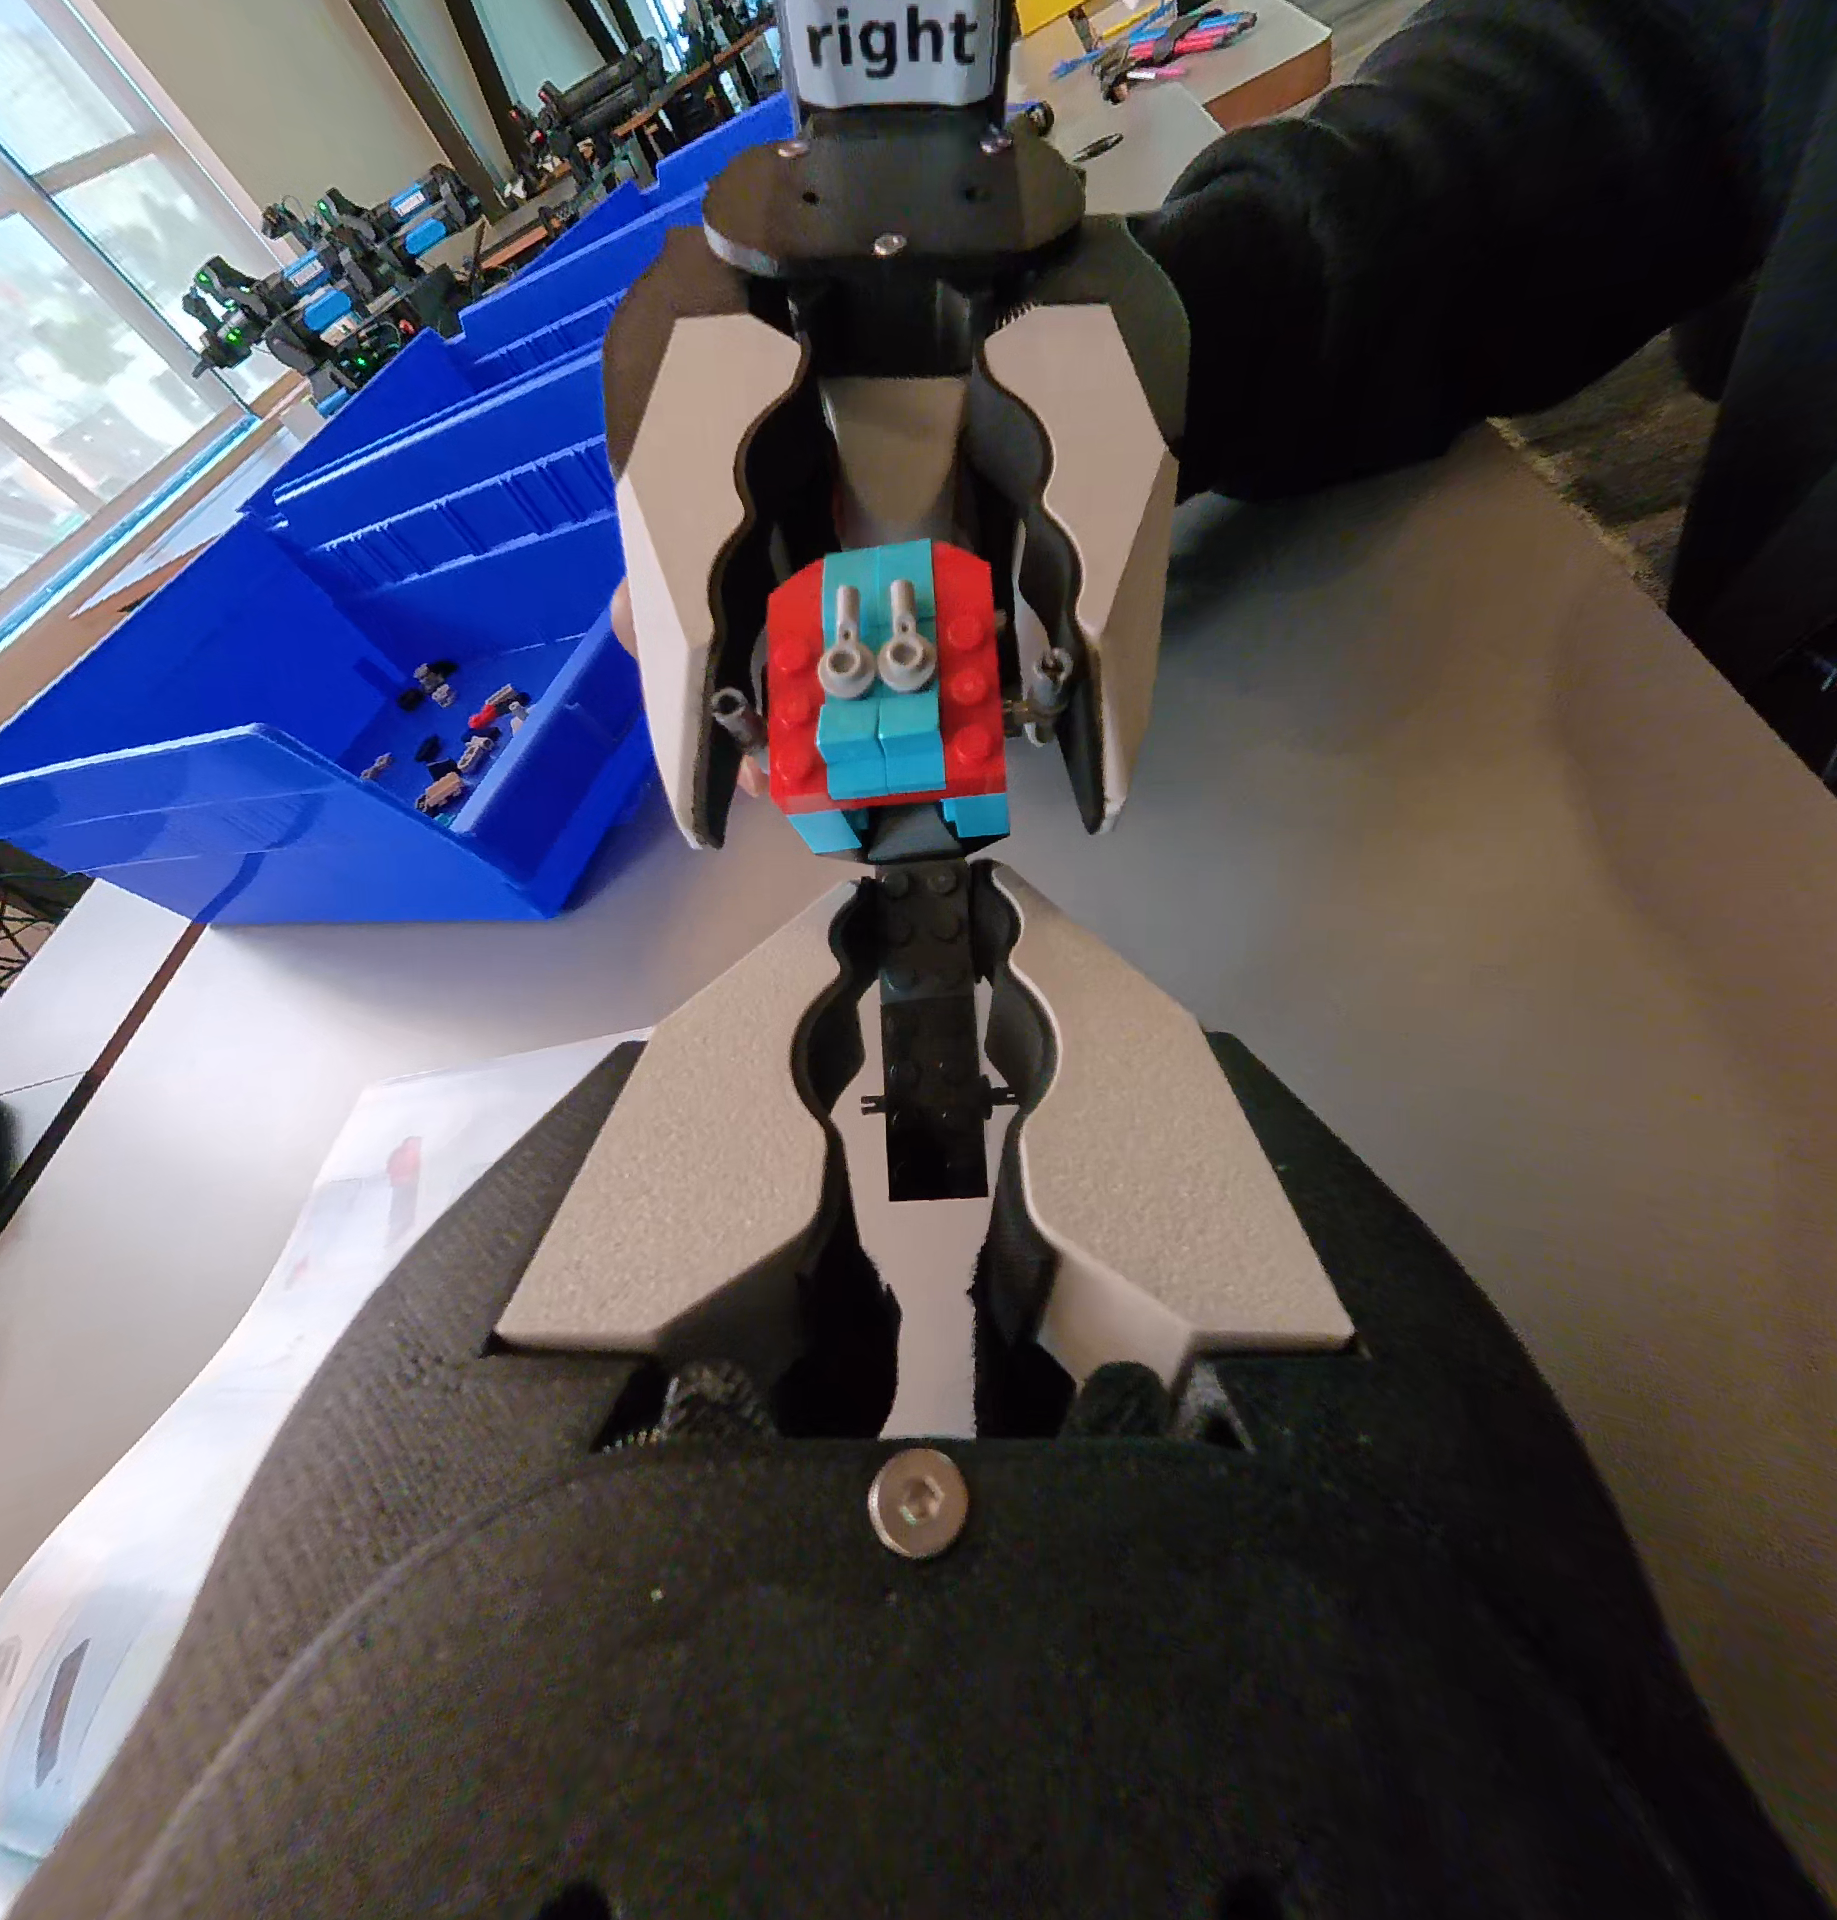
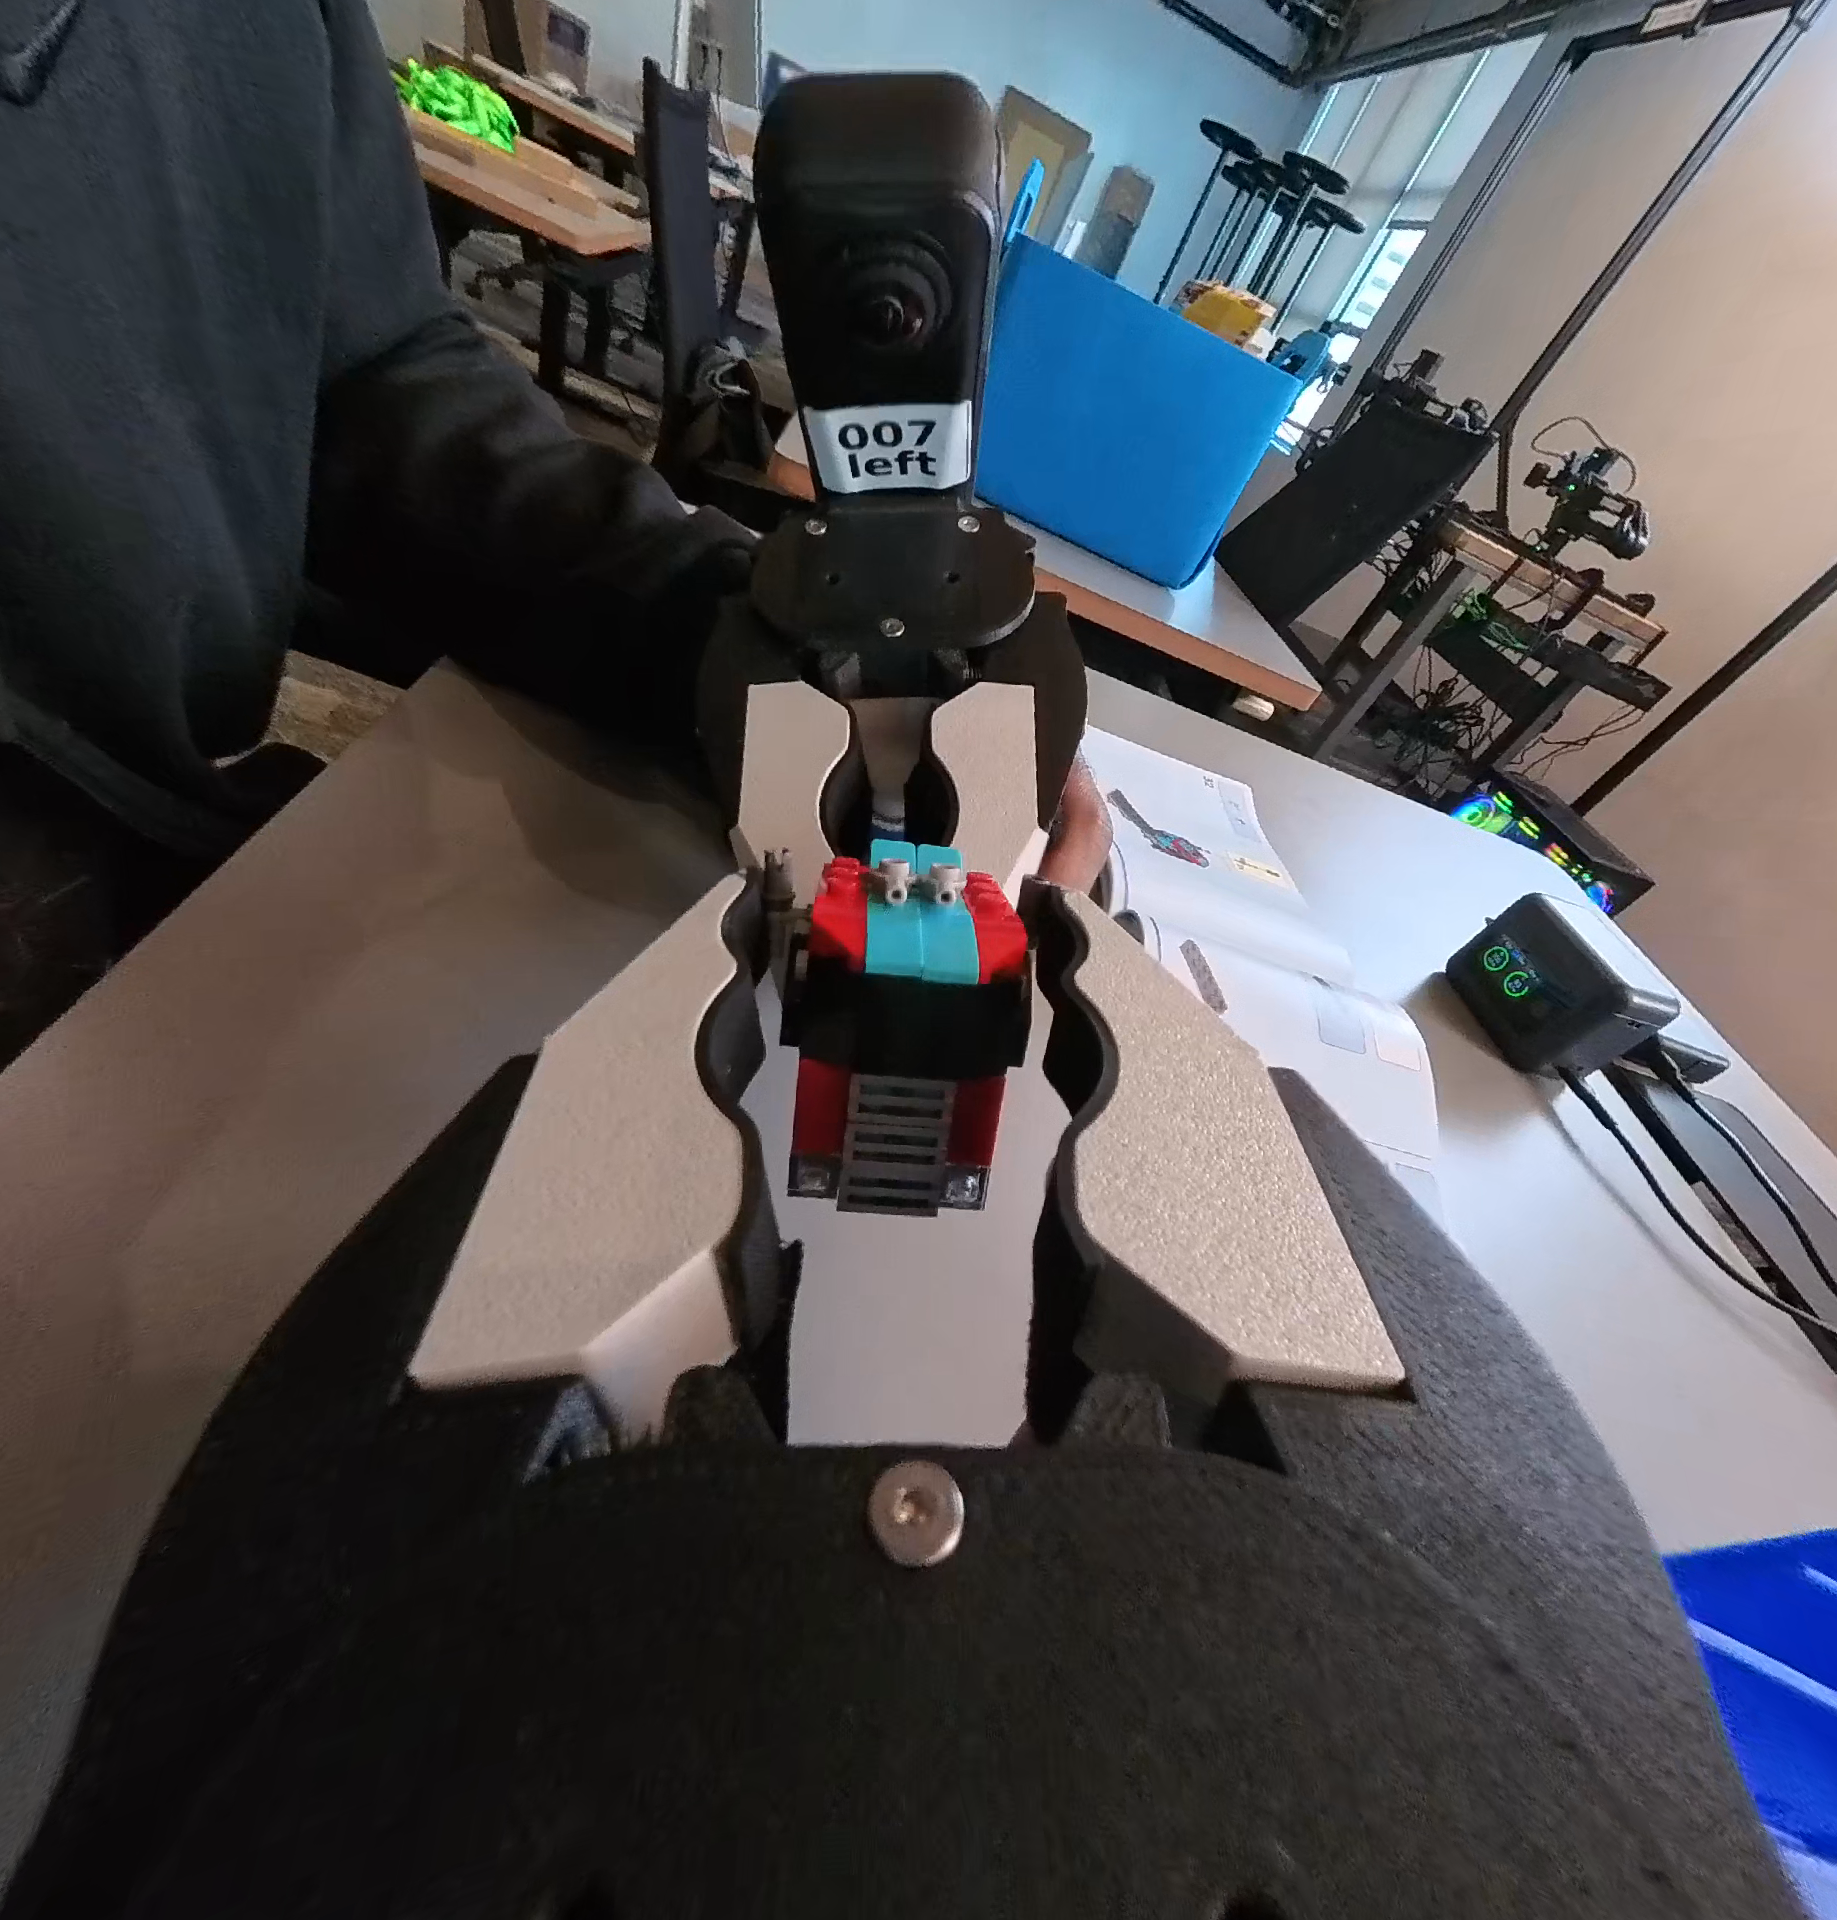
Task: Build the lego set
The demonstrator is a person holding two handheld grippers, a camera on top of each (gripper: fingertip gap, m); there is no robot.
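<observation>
A small lego truck with a red and teal cab (image 1: 883, 707) and a black chassis (image 1: 924, 987) hangs above the white table, between the two grippers, which face each other. My left gripper (image 1: 919, 883) is shut on the black chassis from the rear. My right gripper (image 2: 893, 899) is closed around the cab (image 2: 898, 1039), its pads against the grey side pipes. The cab's grille faces the right wrist camera. The right gripper also shows in the left wrist view (image 1: 898, 826). The left gripper's fingers (image 2: 789, 758) show behind the cab.
Blue bins (image 1: 374, 582) stand to the left, the nearest holding loose pieces (image 1: 457, 738). An open instruction booklet (image 2: 1257, 904) lies on the table (image 1: 1413, 831). A black device with cables (image 2: 1548, 987) sits beside it. Dark sleeves (image 1: 1413, 260) hold the grippers. My hands' fingertips stand some 5 centimetres from each other.
</observation>
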